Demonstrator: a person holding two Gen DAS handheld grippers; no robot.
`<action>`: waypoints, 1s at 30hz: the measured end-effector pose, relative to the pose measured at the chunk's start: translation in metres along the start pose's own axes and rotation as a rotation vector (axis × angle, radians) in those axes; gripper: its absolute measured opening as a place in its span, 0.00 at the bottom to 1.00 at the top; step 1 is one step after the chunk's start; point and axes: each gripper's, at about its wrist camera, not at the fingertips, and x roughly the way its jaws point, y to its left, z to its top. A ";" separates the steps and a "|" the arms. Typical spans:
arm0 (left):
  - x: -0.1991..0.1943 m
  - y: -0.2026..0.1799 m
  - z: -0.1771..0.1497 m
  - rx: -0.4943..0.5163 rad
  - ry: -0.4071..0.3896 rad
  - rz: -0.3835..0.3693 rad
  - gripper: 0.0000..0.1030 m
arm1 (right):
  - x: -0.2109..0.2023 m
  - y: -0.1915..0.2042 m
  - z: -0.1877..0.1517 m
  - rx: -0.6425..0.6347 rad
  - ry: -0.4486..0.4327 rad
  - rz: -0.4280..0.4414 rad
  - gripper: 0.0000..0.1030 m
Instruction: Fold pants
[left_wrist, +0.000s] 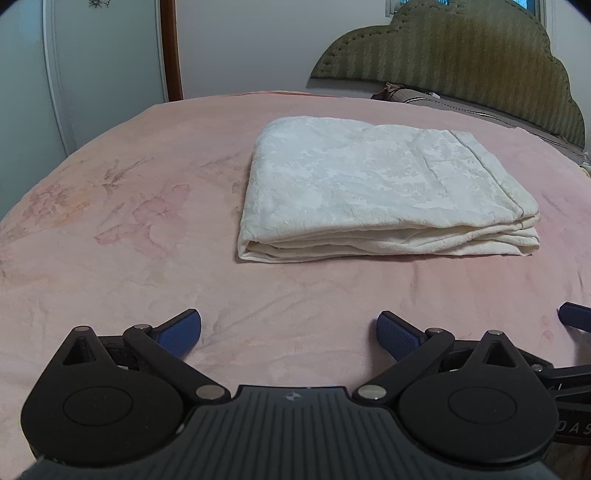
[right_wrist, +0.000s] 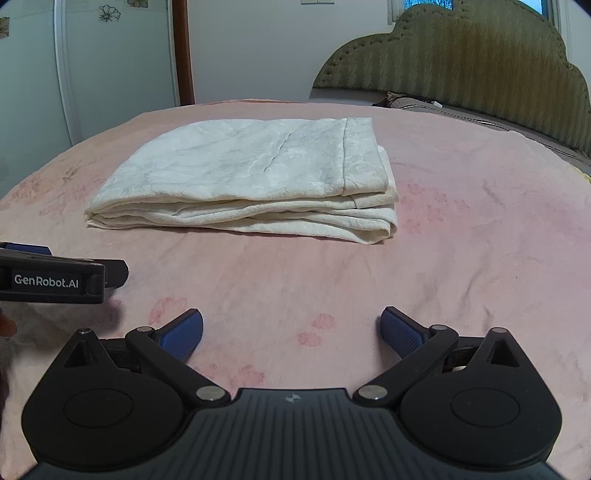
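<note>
The cream-white pants lie folded into a thick flat rectangle on the pink bedspread; the right wrist view shows the same pants ahead and slightly left. My left gripper hovers low over the bedspread in front of the pants, open, with nothing between its blue pads. My right gripper is likewise open and empty, short of the pants' near edge. In the right wrist view, the side of the left gripper appears at the left edge. A blue fingertip of the right gripper shows at the left view's right edge.
A padded olive headboard stands at the back right, with a dark pillow at its foot. A white wardrobe door and a brown wooden post stand beyond the far left of the bed. The bedspread's floral-printed surface surrounds the pants.
</note>
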 end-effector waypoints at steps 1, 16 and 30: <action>-0.001 0.000 -0.001 0.001 -0.007 0.000 1.00 | -0.001 0.000 0.000 0.004 -0.005 -0.005 1.00; -0.001 0.002 -0.004 -0.014 -0.010 -0.013 1.00 | -0.001 -0.005 0.000 0.026 -0.004 -0.063 1.00; 0.000 0.000 -0.005 -0.011 -0.014 -0.008 1.00 | -0.001 -0.006 0.000 0.027 -0.005 -0.062 1.00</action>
